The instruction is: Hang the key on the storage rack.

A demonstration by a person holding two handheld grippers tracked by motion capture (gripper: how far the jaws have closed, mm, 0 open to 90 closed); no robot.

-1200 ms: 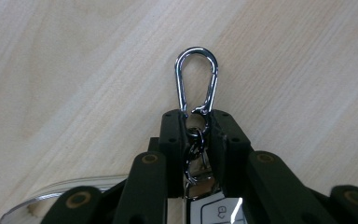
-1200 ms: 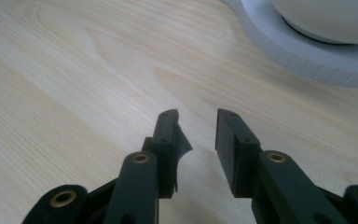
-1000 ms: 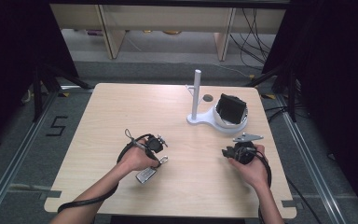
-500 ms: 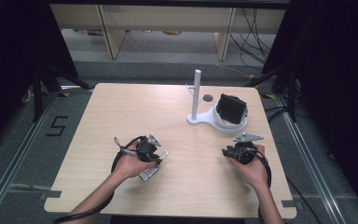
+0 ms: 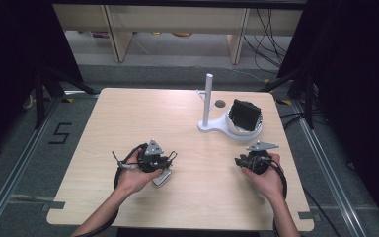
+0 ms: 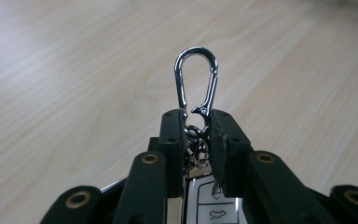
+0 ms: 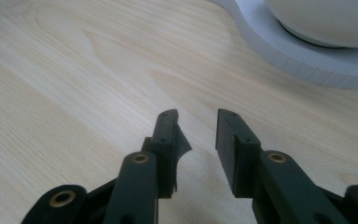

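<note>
My left gripper [image 6: 196,119] is shut on the ring end of a car key fob [image 6: 209,203]. A silver carabiner clip [image 6: 196,79] sticks out past the jaw tips above the wooden table [image 6: 65,70]. In the high view the left gripper [image 5: 154,159] is at the table's front left, with the key fob [image 5: 162,177] just under it. My right gripper [image 5: 252,160] rests at the front right. In its own view the right gripper [image 7: 196,133] is open with nothing between its jaws, low over the wood.
A white stand [image 5: 224,129] with an upright post [image 5: 208,98] sits at the back right, its bowl holding a black object [image 5: 244,115]. The stand's rim [image 7: 298,51] lies just ahead of the right gripper. A small round hole [image 5: 220,103] marks the table behind the post.
The left forearm has swung in from the left and the left gripper has turned slightly, still holding the key fob at about the same spot. The right hand has not moved.
</note>
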